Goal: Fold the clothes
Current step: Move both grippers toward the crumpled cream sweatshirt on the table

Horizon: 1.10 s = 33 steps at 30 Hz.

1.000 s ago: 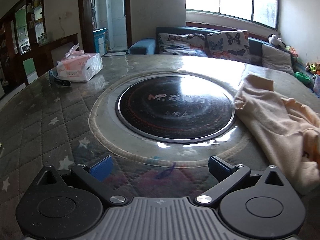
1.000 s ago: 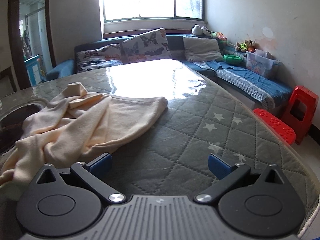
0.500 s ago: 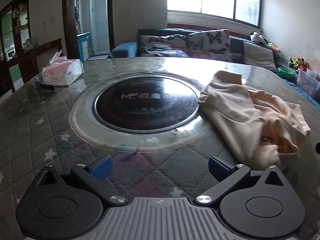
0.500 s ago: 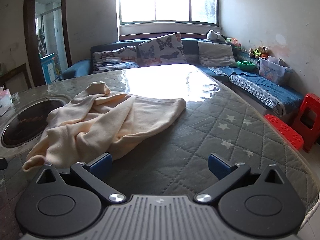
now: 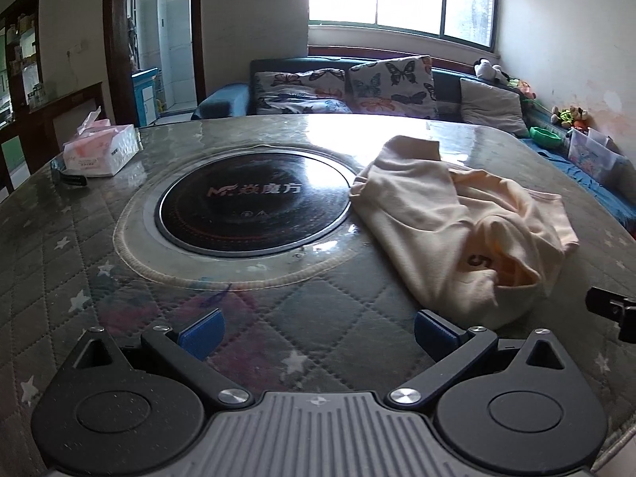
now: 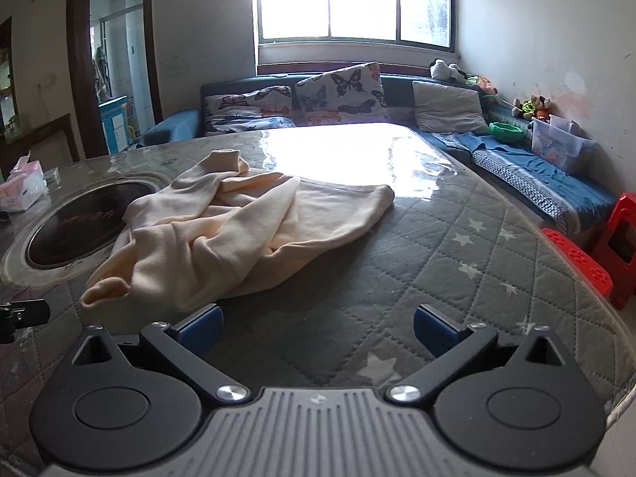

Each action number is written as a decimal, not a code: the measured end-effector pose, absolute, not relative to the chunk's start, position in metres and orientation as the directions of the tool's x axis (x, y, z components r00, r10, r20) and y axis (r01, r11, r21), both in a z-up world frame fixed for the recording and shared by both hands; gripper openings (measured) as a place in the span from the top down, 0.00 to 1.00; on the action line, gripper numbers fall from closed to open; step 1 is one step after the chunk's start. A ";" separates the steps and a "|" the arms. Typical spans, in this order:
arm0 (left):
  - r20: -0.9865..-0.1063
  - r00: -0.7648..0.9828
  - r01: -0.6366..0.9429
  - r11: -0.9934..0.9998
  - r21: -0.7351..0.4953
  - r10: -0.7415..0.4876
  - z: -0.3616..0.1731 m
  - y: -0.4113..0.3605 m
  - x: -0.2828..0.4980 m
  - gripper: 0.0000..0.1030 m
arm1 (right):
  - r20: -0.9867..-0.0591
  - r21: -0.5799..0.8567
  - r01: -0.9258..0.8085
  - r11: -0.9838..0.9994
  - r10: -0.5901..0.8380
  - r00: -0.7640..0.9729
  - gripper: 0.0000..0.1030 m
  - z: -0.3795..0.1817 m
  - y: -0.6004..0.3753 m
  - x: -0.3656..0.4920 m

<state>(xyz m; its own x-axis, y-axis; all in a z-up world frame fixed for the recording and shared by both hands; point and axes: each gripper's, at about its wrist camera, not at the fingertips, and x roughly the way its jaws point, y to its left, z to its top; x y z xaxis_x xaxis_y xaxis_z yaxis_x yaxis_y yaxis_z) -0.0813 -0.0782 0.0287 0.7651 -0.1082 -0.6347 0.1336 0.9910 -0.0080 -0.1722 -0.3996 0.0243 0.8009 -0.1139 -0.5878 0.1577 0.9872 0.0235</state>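
Right wrist: one crumpled garment.

Left gripper sitting at bottom of frame, blue-padded fingers spread wide, holding nothing, hovering over the quilted star-pattern table. Cream garment lying crumpled at right of centre, its left edge touching the round black cooktop at centre. Tissue pack resting at upper left. Part of another black tool poking in at right edge.
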 end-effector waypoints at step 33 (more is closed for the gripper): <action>-0.612 0.776 0.228 0.972 0.049 -0.151 0.047 -0.116 -0.063 0.00 | -0.566 -0.062 0.104 0.993 -0.121 0.815 0.01 0.040 -0.381 -0.167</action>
<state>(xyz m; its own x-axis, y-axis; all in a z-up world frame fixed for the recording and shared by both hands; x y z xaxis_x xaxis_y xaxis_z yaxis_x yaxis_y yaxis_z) -0.0631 -0.1164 0.0472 0.7764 -0.1513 -0.6118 0.2283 0.9724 0.0492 -0.1669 -0.3813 0.0400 0.8154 -0.1206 -0.5663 0.1039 0.9927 -0.0619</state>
